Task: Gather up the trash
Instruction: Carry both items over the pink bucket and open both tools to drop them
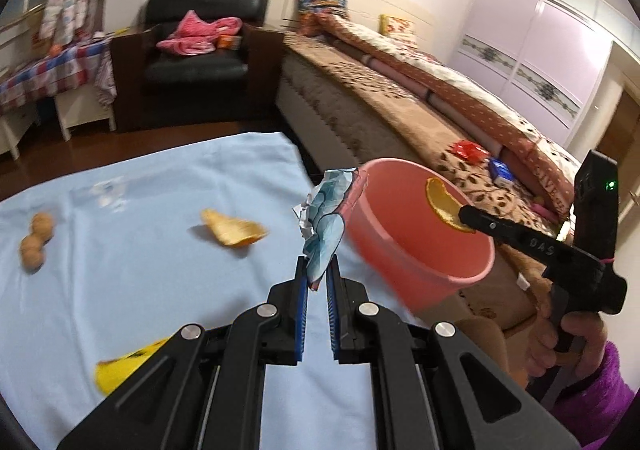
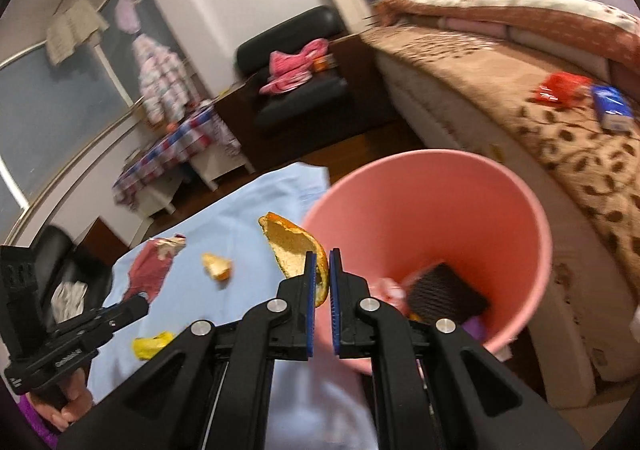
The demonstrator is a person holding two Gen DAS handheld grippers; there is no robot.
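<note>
A pink bin (image 1: 404,238) stands at the right edge of the table with the light blue cloth (image 1: 140,250); it also fills the right wrist view (image 2: 432,218). My left gripper (image 1: 318,270) is shut on a crumpled blue-and-pink wrapper (image 1: 328,218), held just left of the bin's rim. My right gripper (image 2: 323,258) is shut on an orange peel (image 2: 292,250), held at the bin's rim; the peel also shows over the bin (image 1: 442,204). On the cloth lie another peel (image 1: 232,230), peanuts (image 1: 36,242) and a yellow wrapper (image 1: 120,368).
The bin holds a dark ridged object (image 2: 444,294) and other scraps. A bed (image 1: 420,90) with a brown patterned cover runs along the right, with a red packet (image 1: 468,150) and blue box (image 1: 500,170) on it. A black armchair (image 1: 200,50) stands behind.
</note>
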